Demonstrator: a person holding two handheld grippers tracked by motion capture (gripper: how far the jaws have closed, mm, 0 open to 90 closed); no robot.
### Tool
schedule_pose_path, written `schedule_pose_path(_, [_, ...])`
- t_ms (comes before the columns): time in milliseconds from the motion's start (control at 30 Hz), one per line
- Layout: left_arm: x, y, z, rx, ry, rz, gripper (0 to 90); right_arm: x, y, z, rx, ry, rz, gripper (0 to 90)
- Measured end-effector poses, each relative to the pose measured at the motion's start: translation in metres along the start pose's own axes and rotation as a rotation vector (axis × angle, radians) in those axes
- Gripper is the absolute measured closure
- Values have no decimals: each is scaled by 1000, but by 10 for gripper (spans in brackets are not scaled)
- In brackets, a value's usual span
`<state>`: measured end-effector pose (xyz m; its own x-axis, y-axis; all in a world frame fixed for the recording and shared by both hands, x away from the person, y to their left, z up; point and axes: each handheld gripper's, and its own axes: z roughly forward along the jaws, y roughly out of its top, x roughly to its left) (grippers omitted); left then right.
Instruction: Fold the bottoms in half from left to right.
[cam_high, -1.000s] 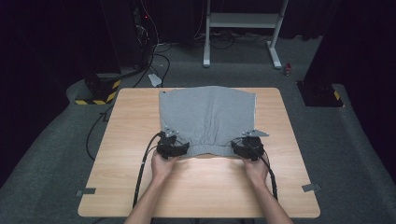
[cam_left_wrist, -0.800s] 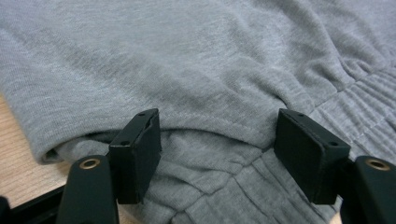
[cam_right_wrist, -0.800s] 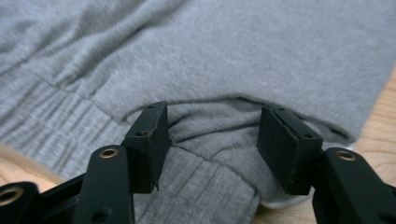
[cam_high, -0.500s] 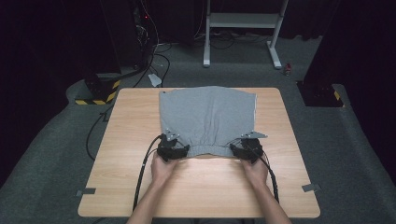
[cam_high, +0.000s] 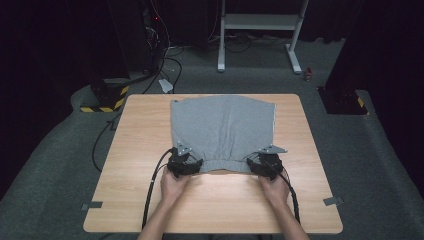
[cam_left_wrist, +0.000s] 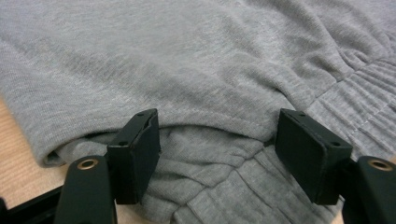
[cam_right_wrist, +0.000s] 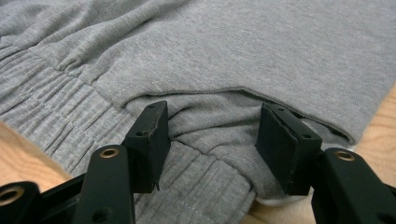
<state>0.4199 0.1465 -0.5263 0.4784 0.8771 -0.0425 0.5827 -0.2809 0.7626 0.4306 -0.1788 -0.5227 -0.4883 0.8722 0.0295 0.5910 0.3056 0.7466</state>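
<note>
The garment (cam_high: 222, 132) is grey knit fabric, laid flat in the centre of the high view, on the upper half of the wooden surface (cam_high: 140, 150). Its outline is roughly rectangular, with the far edge near the top edge of the surface. The near edge carries a ribbed, gathered waistband (cam_high: 222, 165) that runs left to right across the frame. At both near corners a smooth upper layer overlaps the ribbed band; its stitched hem (cam_left_wrist: 210, 119) lies slightly raised, leaving a small gap. The fabric shows light creases near the band (cam_right_wrist: 60, 60).
</note>
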Motion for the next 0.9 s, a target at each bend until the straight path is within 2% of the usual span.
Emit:
schedule_pose_path(67, [-1, -2, -3, 2, -6, 7, 309, 1, -2, -2, 2, 5, 14, 433])
schedule_pose_path(367, [-7, -10, -12, 0, -9, 15, 310, 10, -13, -14, 3, 17, 9, 435])
schedule_pose_path(900, [-18, -24, -27, -1, -27, 21, 311, 17, -25, -27, 2, 30, 8, 434])
